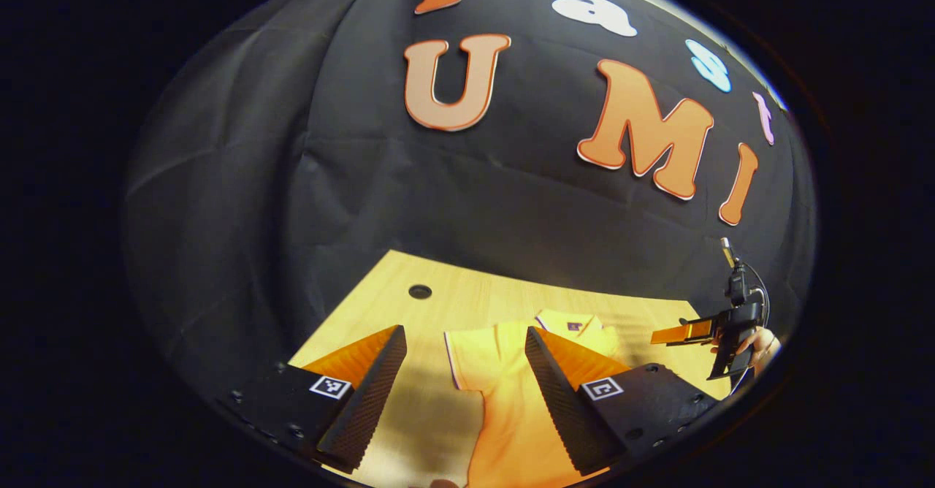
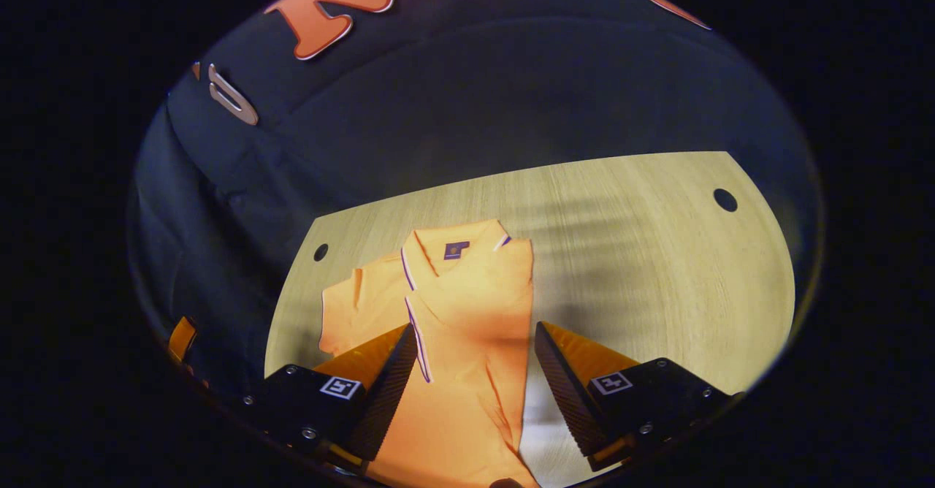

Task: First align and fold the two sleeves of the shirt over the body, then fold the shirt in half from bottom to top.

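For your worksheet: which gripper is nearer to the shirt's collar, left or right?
Probably right, though it is close. The right gripper hangs open over the shirt, its collar straight ahead. The left gripper, also open, sees the collar farther ahead, off to its right.

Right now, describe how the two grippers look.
Each gripper, left and right, has two wedge-shaped fingers with ribbed inner faces, mounted on dark blocks with screws. Each block carries a small square black-and-white marker. In the left gripper view the right gripper appears farther off as a dark body with a thin cable looping behind it, held by a hand.
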The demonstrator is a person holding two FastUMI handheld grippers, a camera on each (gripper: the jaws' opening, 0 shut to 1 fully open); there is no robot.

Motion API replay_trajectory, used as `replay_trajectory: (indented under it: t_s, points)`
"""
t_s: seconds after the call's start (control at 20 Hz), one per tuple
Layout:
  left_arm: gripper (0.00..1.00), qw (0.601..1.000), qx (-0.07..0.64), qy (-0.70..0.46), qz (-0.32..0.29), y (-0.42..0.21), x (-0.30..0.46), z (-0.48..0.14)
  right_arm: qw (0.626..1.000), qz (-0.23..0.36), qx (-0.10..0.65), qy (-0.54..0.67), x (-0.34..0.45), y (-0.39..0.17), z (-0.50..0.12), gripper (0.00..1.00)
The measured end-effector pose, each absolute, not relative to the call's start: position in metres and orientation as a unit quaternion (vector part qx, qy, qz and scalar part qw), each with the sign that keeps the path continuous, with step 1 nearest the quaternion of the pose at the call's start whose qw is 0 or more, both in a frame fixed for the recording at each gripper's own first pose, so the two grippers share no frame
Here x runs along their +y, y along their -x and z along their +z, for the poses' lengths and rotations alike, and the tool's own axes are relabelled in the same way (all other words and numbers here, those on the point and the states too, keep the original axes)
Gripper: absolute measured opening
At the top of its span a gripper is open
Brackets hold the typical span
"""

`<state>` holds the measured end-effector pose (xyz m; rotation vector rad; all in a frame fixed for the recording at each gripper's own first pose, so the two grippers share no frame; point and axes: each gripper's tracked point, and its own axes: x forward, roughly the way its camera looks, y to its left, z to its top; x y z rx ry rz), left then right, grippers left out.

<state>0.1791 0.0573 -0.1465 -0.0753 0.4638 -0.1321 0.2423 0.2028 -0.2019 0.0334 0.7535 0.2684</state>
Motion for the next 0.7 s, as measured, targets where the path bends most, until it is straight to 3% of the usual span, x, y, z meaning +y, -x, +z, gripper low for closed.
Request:
replay_trajectory:
  t_s: [0.45,0.7]
  points:
    - [0.98,0.914,0.359,0.170,-0.081,-0.193,0.017,-0.184,0.940,0.056,0.334,-0.025,0.091,-0.196,-0.187,0.99]
    - [0.98,0.883,0.432,0.171,-0.064,-0.208,0.002,-0.220,0.948,0.038,0.313,-0.047,0.049,-0.166,-0.175,0.98]
